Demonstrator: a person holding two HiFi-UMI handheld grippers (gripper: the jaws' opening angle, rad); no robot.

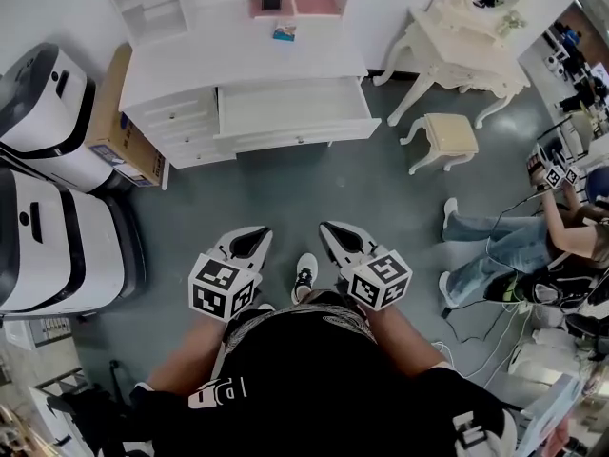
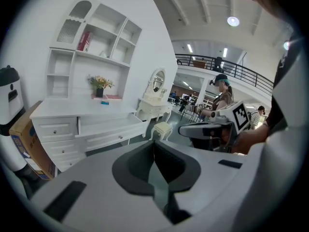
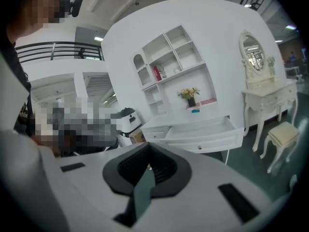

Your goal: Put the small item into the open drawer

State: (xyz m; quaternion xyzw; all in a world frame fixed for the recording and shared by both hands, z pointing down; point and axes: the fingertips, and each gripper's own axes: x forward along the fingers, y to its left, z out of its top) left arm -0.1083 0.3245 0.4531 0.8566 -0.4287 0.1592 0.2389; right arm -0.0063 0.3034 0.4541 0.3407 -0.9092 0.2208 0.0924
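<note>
Grey floor (image 1: 285,188) before white worktop (image 1: 190,60), with left tongs (image 1: 249,241) closed on nothing. Lying on worktop behind open drawer (image 1: 290,108), small blue item (image 1: 284,32), well apart from both tongs; right tongs (image 1: 338,234) closed, likewise empty.

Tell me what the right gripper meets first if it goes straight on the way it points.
Nothing near: the right gripper points over the floor toward the open drawer of the white desk. Tilted slightly down, it may reach the floor before the drawer's front; depth is unclear.
</note>
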